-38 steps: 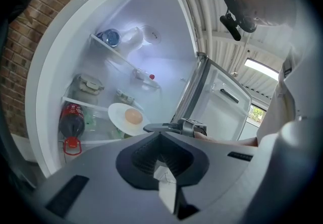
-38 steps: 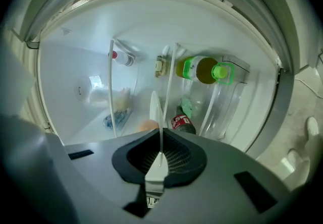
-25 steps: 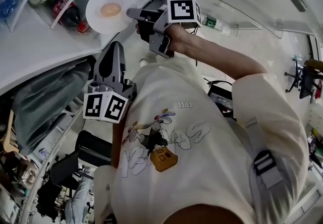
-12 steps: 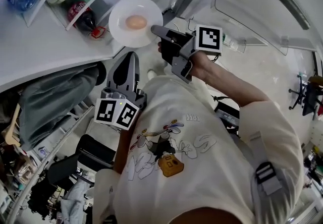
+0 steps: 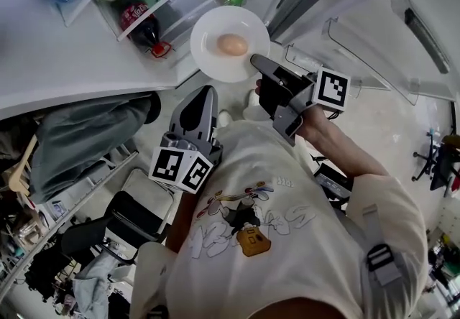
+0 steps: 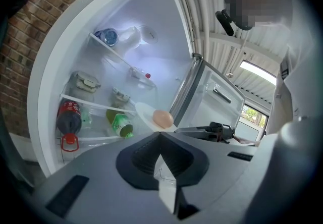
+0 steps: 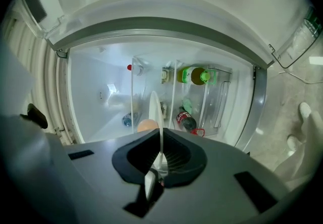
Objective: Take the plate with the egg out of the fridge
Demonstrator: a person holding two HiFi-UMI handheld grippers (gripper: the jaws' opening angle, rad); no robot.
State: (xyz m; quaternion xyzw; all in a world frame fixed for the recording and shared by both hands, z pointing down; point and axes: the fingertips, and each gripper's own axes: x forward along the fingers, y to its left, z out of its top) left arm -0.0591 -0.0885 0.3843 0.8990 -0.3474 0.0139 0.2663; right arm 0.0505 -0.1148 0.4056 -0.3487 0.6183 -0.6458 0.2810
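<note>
Near the top centre of the head view, the right hand-held gripper [image 5: 254,61] clamps the rim of the white plate [image 5: 214,66], which carries the egg [image 5: 232,44], in front of the open fridge [image 5: 72,59]. Below the plate, the left hand-held gripper [image 5: 203,93] has its jaws together, holding nothing.

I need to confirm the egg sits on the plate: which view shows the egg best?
The head view: it looks down on the whole egg, near the middle of the white plate. The left gripper view shows the egg small, side-on. The right gripper view shows only part of it, plate edge-on.
</note>
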